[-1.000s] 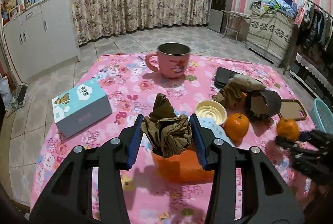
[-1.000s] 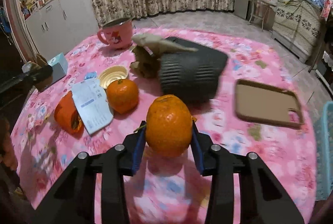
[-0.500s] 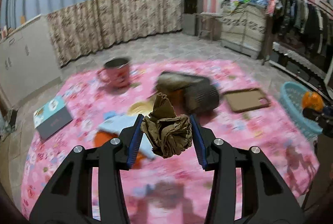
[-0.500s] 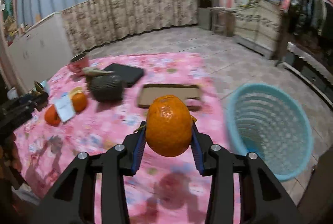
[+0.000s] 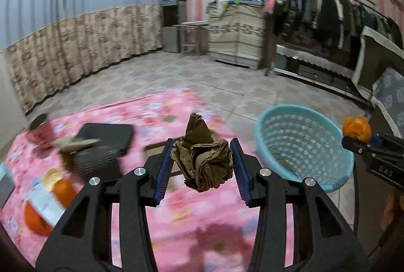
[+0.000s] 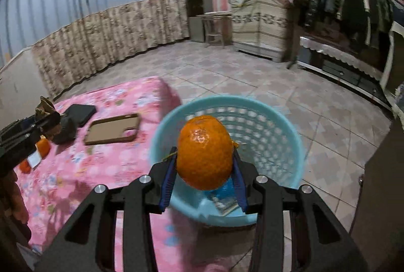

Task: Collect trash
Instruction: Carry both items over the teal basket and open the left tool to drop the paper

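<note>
While our left gripper [image 5: 201, 165] clamps the crumpled brown paper wad [image 5: 202, 165] above the pink floral tablecloth [image 5: 176, 208], we judge our right gripper [image 6: 204, 165], clenched on the round orange peel [image 6: 204, 152], nearer the light-blue perforated plastic basket [image 6: 290, 135], directly beneath at 12 o'clock.

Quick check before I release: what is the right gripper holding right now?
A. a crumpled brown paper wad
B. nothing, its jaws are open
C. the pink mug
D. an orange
D: in the right wrist view the right gripper is clamped on the orange, which sits in front of the blue basket; the crumpled brown paper is in the left gripper.
</note>
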Demonstrator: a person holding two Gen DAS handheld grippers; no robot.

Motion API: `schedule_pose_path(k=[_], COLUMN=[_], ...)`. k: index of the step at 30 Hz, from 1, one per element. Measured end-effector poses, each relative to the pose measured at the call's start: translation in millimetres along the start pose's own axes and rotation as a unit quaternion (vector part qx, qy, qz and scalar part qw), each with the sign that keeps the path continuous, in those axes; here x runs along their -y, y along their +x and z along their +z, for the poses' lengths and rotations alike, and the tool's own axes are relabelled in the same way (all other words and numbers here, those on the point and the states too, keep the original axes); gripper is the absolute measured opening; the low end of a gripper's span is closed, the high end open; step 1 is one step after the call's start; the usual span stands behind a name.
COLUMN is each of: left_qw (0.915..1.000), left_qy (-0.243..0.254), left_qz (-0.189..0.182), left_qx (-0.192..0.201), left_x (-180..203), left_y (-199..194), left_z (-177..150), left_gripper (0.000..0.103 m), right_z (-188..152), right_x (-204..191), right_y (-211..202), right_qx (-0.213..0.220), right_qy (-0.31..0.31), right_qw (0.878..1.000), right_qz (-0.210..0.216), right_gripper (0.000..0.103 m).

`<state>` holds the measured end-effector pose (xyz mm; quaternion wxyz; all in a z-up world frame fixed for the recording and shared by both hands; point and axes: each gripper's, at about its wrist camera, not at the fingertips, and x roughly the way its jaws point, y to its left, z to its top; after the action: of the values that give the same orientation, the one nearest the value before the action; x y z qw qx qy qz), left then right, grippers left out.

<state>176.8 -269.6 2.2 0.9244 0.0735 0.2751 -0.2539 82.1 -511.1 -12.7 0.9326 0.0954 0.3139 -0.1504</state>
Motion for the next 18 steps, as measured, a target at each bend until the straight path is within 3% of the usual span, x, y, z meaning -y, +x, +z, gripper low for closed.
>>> schedule_pose_path(k=[3,14,17,18], left_qw=[0.9994,0.9947,0.9934,0.9935], left_qy=[0.009,0.038,0.052,0.053], left_qz=[-0.033,-0.089,-0.097,-0.097], left_qx=[-0.009,-0.034,-0.029,-0.026], left_x=[30,102,113,113], left_y=[21,80,82,82], left_z=[3,22,29,31], left_gripper=[0.044,0.044,0.049,0.056], right_z=[-1,-3,-4,-4], right_x=[15,50,56,57], right_y=[9,29,32,33], right_qx=[-0.003,-0.015,-0.018,-0.019], right_qy=[0.016,0.044,0.049,0.05], right_qw=[1.0,0.999,0.998,0.998], right_qz=[-0.004,-0.025,-0.03,-0.031], right_gripper=[0.04,0.04,0.04,0.04])
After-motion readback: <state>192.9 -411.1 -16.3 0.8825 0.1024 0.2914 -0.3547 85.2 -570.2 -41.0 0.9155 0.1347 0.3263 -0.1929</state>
